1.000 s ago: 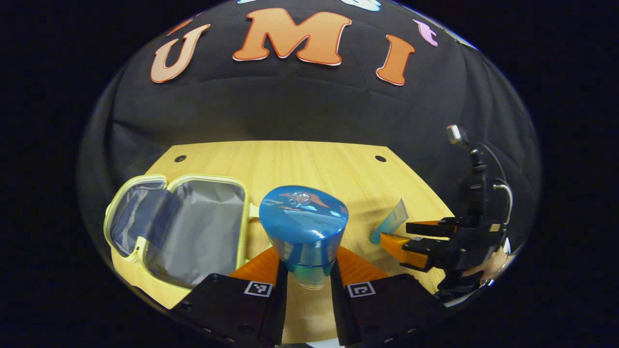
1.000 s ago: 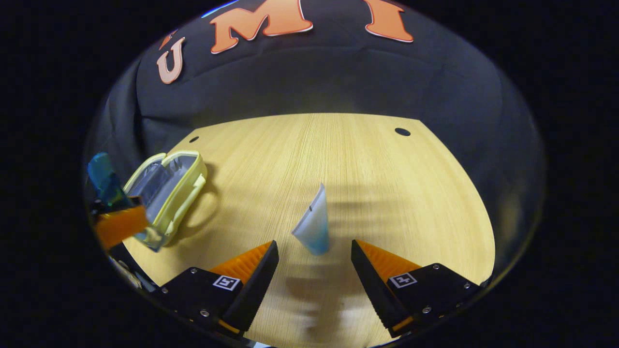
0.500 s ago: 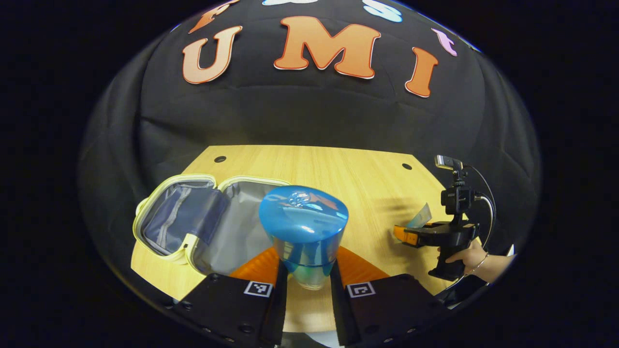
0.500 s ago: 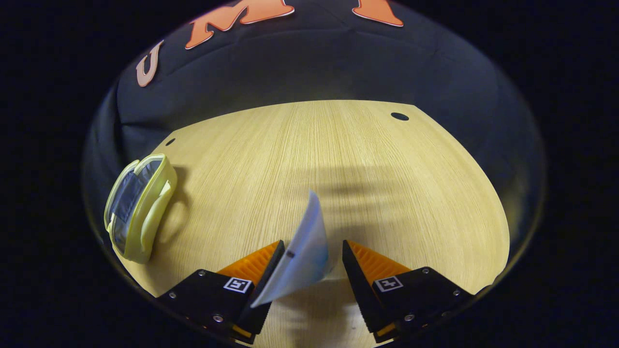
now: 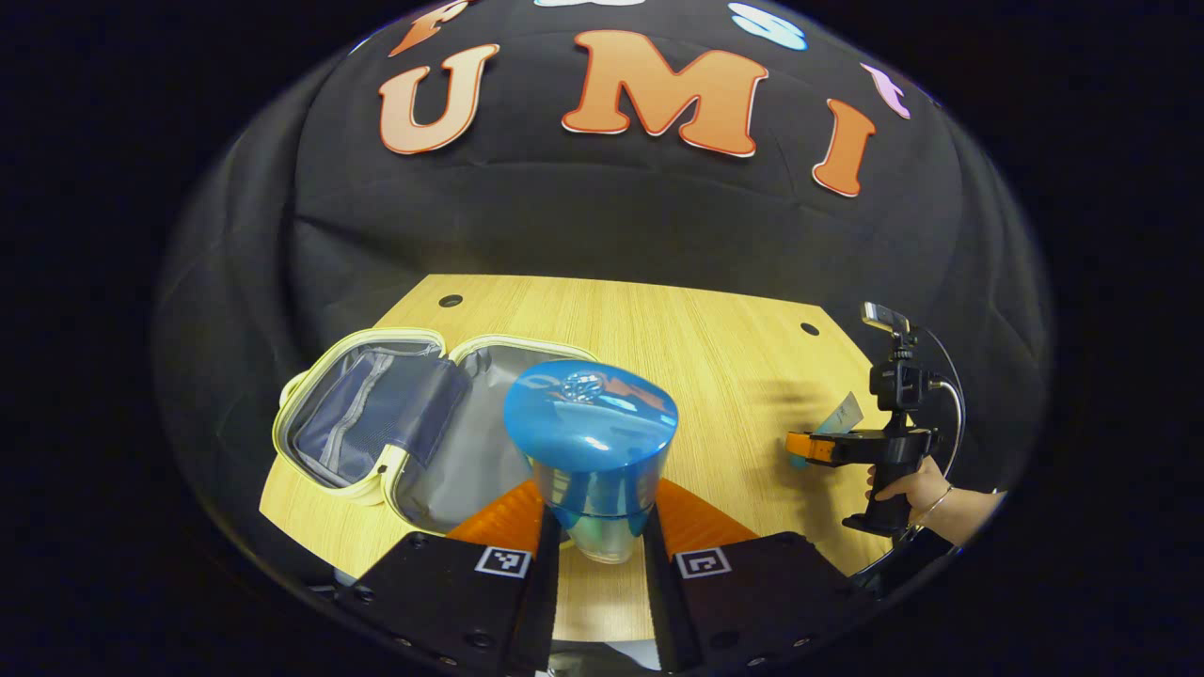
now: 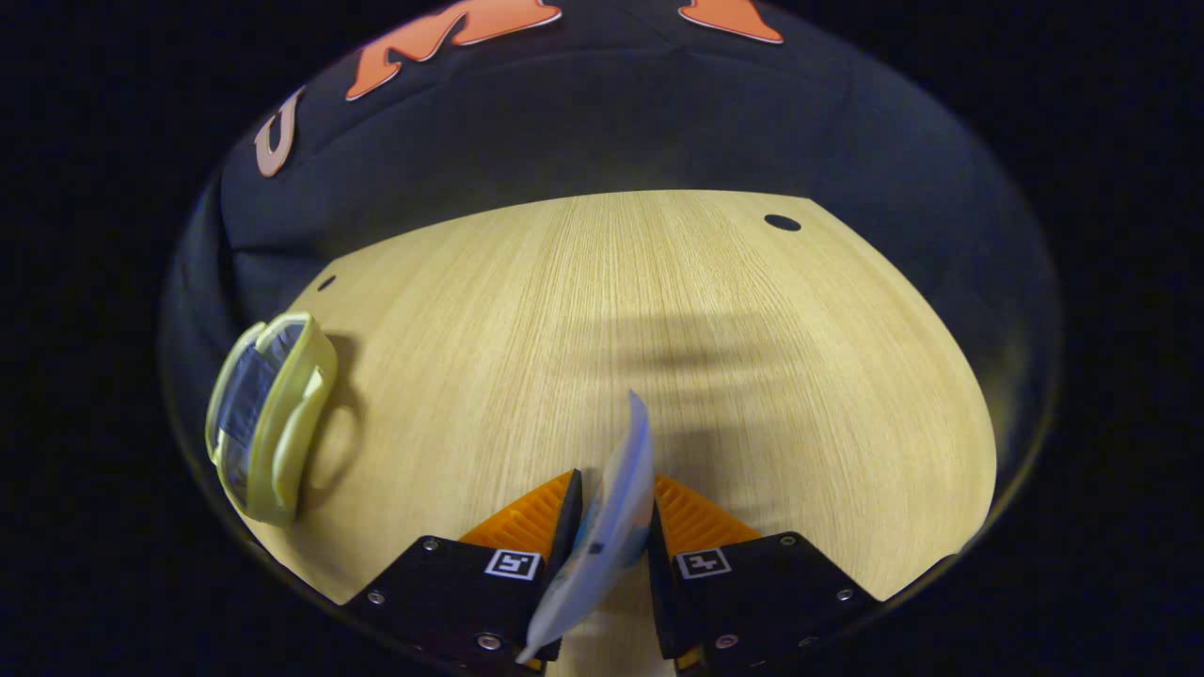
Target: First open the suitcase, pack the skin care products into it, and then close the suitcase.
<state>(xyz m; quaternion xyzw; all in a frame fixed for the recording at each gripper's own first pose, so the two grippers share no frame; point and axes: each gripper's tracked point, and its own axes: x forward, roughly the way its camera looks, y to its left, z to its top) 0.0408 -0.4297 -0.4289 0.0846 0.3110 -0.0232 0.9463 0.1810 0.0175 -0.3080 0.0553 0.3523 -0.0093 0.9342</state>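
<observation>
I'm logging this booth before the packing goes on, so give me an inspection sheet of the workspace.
Surface: pale wooden table, with small round holes near its far corners.
Job's things: yellow-trimmed suitcase lies open on the table, grey lining showing, nothing seen inside; blue-capped jar held above the table; flat tube held between fingers.
Clutter: nothing seen.
Grippers: left claw shut on the blue-capped jar; right claw shut on the flat tube, with a hand on its grip.
Cables: one thin cable loops beside the right claw's camera mount.
Surroundings: black cloth booth wall behind the table.
</observation>
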